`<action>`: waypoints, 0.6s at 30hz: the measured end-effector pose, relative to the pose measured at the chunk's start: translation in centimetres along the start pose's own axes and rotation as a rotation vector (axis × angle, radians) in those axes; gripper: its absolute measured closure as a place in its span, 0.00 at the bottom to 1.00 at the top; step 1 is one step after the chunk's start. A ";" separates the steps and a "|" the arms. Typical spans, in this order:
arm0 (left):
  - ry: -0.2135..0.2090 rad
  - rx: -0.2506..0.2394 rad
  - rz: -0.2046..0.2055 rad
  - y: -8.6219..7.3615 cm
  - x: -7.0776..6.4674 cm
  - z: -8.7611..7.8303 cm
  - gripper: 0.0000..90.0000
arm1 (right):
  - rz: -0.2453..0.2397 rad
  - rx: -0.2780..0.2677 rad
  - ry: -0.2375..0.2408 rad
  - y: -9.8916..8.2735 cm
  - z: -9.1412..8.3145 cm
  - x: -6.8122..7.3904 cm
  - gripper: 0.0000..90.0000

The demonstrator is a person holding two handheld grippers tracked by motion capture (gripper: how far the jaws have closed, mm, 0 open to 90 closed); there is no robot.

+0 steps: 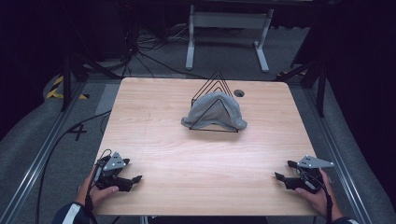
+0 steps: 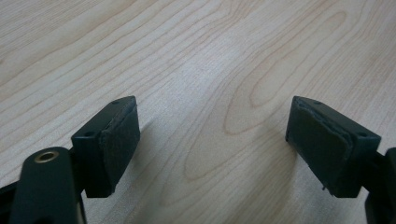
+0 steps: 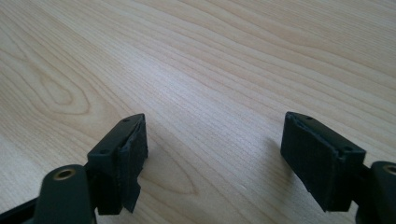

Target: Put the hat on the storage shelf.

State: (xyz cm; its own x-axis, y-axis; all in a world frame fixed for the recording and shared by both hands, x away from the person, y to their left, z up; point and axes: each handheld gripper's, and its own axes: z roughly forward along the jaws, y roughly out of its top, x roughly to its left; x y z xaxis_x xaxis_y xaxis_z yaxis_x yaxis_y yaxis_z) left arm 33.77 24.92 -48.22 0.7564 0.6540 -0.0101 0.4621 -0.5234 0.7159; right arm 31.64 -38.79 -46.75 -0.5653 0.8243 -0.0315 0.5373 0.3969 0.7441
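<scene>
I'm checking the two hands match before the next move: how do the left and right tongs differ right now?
The left tongs sit at the table's near-left corner and point right; the right tongs sit at its near-right corner and point left. The left's grey plate tilts up; the right's lies flatter. Both stand open, hold nothing, and are far from the grey cloth draped on the wire rack.
</scene>
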 end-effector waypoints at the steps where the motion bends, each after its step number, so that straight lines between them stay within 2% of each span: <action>1: 0.001 -0.006 -0.001 0.0 0.0 0.1 0.19 | 0.001 -0.002 -0.002 0.0 0.0 0.0 0.26; 8: 0.000 0.002 0.006 0.1 0.1 0.1 0.17 | 0.020 0.000 -0.023 -0.1 -0.1 0.0 0.25; 18: 0.002 0.002 0.002 0.1 0.1 0.2 0.16 | 0.021 0.000 -0.025 -0.1 0.0 -0.1 0.24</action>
State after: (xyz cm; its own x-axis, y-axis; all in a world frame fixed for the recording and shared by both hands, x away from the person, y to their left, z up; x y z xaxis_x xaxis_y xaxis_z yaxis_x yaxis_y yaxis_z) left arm 33.96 24.84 -48.27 0.7564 0.6541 -0.0075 0.4616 -0.5255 0.7147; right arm 31.60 -38.88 -46.79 -0.5380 0.8423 -0.0322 0.5489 0.3792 0.7449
